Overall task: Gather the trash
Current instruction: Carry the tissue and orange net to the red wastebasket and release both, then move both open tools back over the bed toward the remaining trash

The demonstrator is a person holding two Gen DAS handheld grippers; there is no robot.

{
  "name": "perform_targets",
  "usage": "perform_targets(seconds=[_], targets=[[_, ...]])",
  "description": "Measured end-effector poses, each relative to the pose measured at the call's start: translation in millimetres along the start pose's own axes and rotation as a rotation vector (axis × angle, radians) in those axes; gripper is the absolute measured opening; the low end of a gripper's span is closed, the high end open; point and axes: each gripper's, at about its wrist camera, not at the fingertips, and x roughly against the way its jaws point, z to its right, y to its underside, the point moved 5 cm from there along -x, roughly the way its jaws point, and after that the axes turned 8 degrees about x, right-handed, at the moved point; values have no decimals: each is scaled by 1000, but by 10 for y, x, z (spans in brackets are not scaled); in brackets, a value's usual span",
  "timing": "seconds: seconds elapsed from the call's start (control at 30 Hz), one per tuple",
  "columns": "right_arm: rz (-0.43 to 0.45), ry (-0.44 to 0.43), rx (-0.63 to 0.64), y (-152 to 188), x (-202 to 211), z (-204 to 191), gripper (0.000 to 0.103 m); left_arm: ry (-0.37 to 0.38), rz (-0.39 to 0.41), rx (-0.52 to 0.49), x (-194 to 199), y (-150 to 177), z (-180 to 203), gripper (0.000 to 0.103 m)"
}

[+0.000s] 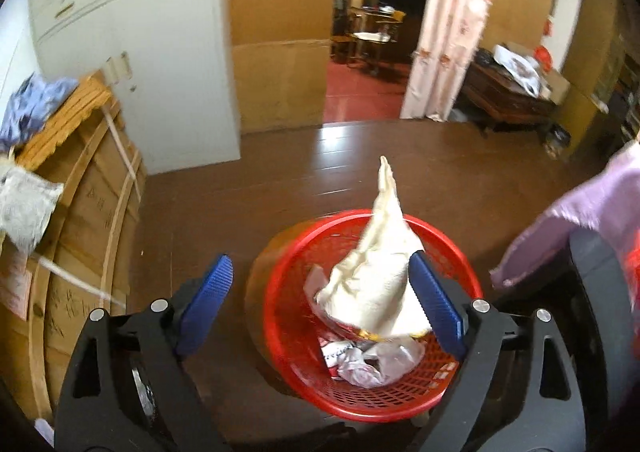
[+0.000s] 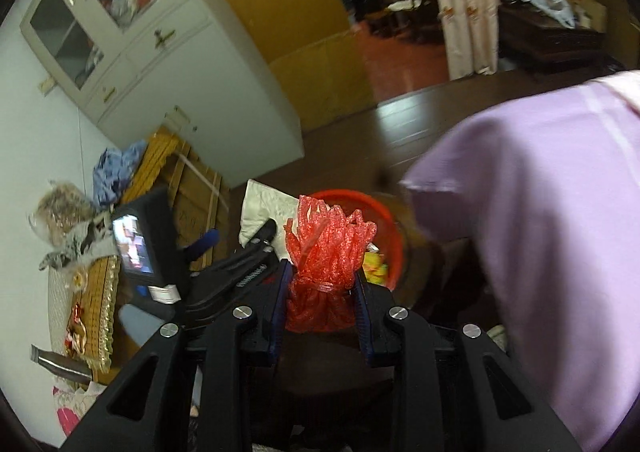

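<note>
In the left wrist view my left gripper (image 1: pixel 320 292) is open, its blue pads wide apart above a red mesh basket (image 1: pixel 460 276) on the dark wooden floor. A cream-white wrapper (image 1: pixel 376 268) hangs in the air over the basket, touching the right pad (image 1: pixel 434 300). Crumpled white trash (image 1: pixel 376 366) lies in the basket. In the right wrist view my right gripper (image 2: pixel 322 284) is shut on a red foam net (image 2: pixel 326 252), held just in front of the red basket (image 2: pixel 384 220). The left gripper and the cream wrapper (image 2: pixel 268 208) show to its left.
A wooden crate (image 1: pixel 88 220) with cloth on top stands at the left, a white cabinet (image 1: pixel 168 52) behind it. A person in a lilac shirt (image 2: pixel 540 232) fills the right side. A doorway with a curtain (image 1: pixel 452 24) lies beyond.
</note>
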Motion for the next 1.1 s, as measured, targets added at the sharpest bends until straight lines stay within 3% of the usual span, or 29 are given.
perform_targets(seconds=[0.07,0.1,0.13,0.2,0.3,0.53,0.77,0.97,1.1], targets=[[-37,-14,20,-86,-287,-75,38,-6,2,44,-6,-93,-161,87],[-53,-19,25,-122,-427,-103,50,-19,4,74,-4,-132,-266,87],[-66,-21,30,-143,-532,-133,55,-28,5,91,8,-157,-328,87],[-88,27,45,-154,-698,-159,55,-34,3,112,31,-183,-410,87],[-76,-18,18,-90,-579,-175,55,-27,5,121,80,-218,-424,87],[61,99,33,66,432,156,57,-11,28,54,232,-184,-194,87],[190,226,-102,361,1534,961,59,54,32,-23,485,-107,201,90],[270,384,-206,772,2454,1678,63,123,76,-165,886,-45,874,91],[315,474,-291,1129,3031,2071,66,194,131,-305,1288,-6,1579,92]])
